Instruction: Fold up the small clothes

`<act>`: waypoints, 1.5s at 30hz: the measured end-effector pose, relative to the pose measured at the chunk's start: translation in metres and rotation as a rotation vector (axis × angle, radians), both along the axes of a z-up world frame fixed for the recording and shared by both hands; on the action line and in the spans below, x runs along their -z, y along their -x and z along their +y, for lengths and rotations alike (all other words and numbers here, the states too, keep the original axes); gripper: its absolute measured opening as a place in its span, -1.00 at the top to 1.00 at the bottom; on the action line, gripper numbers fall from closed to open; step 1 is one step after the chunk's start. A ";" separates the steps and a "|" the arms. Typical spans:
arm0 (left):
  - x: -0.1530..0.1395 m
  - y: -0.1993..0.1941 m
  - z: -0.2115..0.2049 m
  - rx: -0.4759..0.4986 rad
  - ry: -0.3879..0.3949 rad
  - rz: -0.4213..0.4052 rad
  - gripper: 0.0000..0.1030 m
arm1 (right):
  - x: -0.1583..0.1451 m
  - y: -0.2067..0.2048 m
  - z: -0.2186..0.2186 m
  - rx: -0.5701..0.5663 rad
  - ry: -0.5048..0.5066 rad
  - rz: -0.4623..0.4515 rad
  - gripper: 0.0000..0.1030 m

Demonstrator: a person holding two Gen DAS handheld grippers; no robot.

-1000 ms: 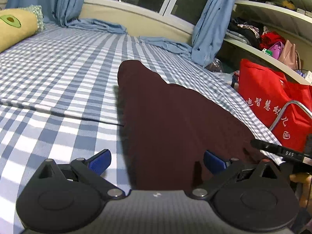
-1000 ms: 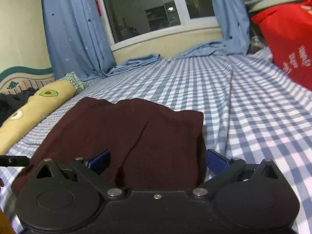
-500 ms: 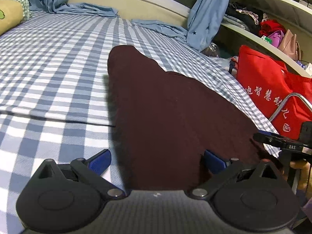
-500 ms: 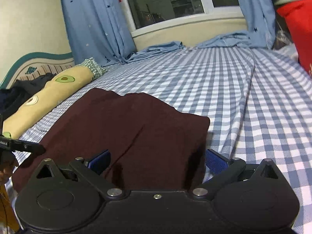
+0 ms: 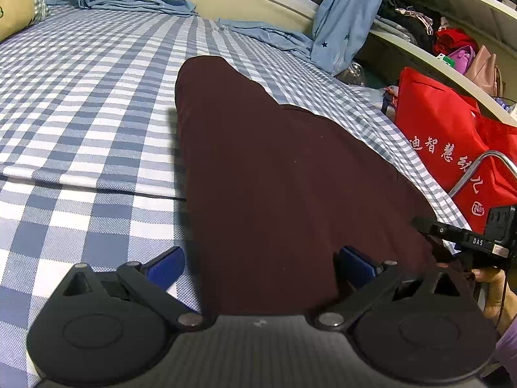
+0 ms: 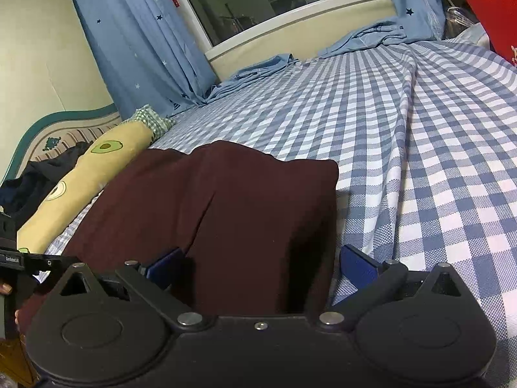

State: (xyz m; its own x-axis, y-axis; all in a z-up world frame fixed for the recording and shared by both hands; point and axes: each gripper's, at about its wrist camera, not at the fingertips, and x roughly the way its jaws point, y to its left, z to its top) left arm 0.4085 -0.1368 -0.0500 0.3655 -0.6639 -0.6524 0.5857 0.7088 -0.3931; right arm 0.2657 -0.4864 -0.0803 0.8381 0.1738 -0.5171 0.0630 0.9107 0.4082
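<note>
Since a second ago both of your grippers have swung a little to the right, so the avocado pillow (image 5: 14, 16) has slid to the corner of the left wrist view while the maroon garment (image 5: 284, 174) lies on the checked bed (image 5: 90, 103) much as it did. Starting at your left: the left gripper (image 5: 258, 258) stands wide, its blue pads to either side of the near hem, one pad over bare sheet and the other over cloth, gripping nothing. From it the garment runs straight ahead and slightly left, its long axis ending in a rounded far tip. To the left of that edge the bed is open and flat, good room for laying a fold over. Moving right, the right gripper (image 6: 260, 260) also stands wide over the near hem at the garment's other end, its squared corner just ahead; neither gripper is clearly nearer. Past that corner lies more open sheet, but the bed edge and the red bag (image 5: 452, 135) crowd that side.
</note>
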 end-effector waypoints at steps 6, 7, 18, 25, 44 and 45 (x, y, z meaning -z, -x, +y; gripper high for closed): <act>0.000 0.001 -0.002 0.005 -0.006 -0.011 -1.00 | 0.001 -0.001 0.000 0.001 0.004 0.000 -0.99; 0.000 0.001 -0.002 0.005 -0.007 -0.012 -1.00 | 0.001 -0.001 0.000 0.001 0.005 0.000 -0.99; 0.001 0.000 -0.007 0.015 -0.043 -0.016 -1.00 | 0.002 -0.001 0.009 -0.001 0.043 0.005 -0.99; 0.001 -0.012 -0.005 0.093 -0.039 0.001 -1.00 | -0.002 0.000 0.007 -0.070 0.002 -0.001 -0.99; 0.001 -0.013 -0.008 0.121 -0.041 -0.018 -1.00 | -0.012 0.008 0.062 -0.025 0.373 -0.046 -0.29; 0.001 -0.012 -0.009 0.121 -0.041 -0.022 -1.00 | -0.011 0.006 0.055 -0.022 0.330 -0.039 -0.34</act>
